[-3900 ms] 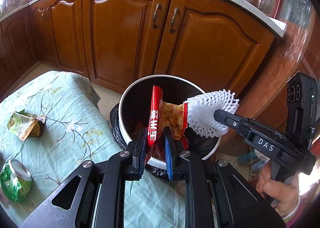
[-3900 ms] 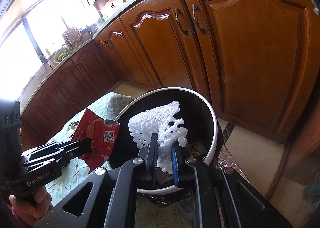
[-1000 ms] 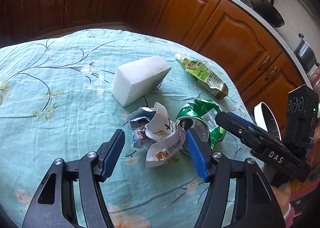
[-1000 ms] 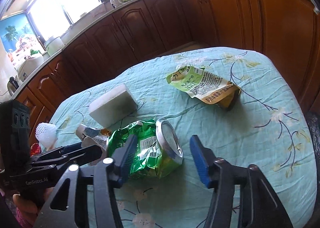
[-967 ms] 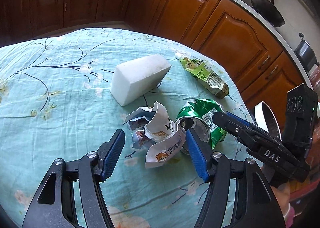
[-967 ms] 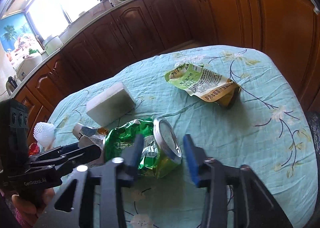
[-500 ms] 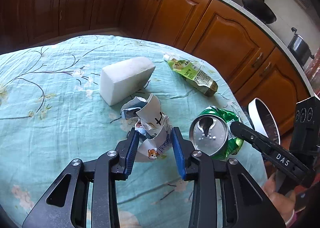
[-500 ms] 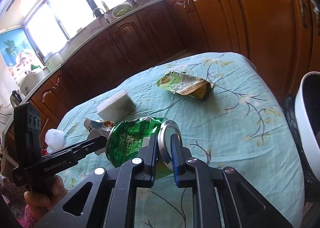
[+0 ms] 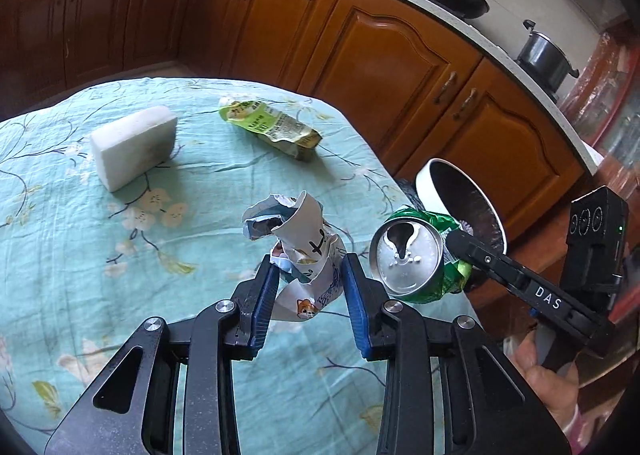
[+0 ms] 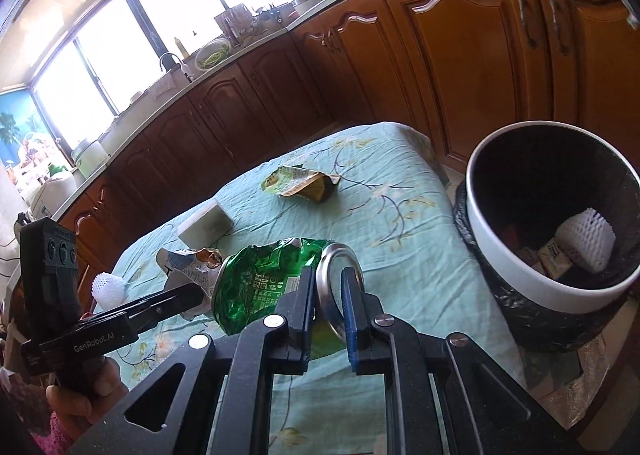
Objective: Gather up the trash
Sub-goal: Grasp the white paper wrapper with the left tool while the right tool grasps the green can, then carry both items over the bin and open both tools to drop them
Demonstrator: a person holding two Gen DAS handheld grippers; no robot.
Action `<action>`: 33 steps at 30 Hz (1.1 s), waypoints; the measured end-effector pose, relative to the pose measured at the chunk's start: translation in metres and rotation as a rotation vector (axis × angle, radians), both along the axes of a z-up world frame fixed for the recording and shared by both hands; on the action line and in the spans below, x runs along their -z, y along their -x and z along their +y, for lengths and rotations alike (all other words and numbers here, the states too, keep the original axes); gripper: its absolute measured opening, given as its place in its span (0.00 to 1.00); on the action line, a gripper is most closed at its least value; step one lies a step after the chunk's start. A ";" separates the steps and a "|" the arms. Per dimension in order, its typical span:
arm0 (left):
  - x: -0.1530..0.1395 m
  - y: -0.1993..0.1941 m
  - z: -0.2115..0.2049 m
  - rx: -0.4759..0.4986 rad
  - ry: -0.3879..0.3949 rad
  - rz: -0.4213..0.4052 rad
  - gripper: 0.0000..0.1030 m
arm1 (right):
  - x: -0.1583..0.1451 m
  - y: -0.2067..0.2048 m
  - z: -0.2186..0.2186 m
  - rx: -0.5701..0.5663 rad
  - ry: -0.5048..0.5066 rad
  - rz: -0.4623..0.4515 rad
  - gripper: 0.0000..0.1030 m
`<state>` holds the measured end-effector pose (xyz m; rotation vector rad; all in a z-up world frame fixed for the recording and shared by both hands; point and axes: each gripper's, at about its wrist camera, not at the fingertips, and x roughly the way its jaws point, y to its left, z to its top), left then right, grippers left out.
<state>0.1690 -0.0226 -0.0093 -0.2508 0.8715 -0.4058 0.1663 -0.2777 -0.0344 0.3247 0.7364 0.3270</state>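
My left gripper (image 9: 310, 267) is shut on a crumpled white paper cup (image 9: 298, 243) and holds it above the teal tablecloth. My right gripper (image 10: 328, 287) is shut on the rim of a crushed green can (image 10: 260, 283), lifted off the table; the can also shows in the left wrist view (image 9: 412, 259). The white trash bin with a black liner (image 10: 516, 275) stands beside the table's right edge; in it lie a white foam net (image 10: 586, 239) and wrappers. A green snack wrapper (image 9: 272, 127) and a white foam block (image 9: 134, 145) lie on the table.
The table (image 9: 80, 255) has a teal flowered cloth. Brown kitchen cabinets (image 9: 380, 67) run behind the table and the bin. A small white foam net (image 10: 108, 287) lies near the table's left side, behind the left gripper.
Both grippers have shut, the left on the paper cup and the right on the can. Both have lifted their loads off the cloth and moved toward the bin.
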 end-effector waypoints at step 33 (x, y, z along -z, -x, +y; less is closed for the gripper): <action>-0.016 0.003 -0.121 0.225 -0.037 -0.026 0.31 | -0.017 0.031 -0.117 0.219 0.006 -0.056 0.12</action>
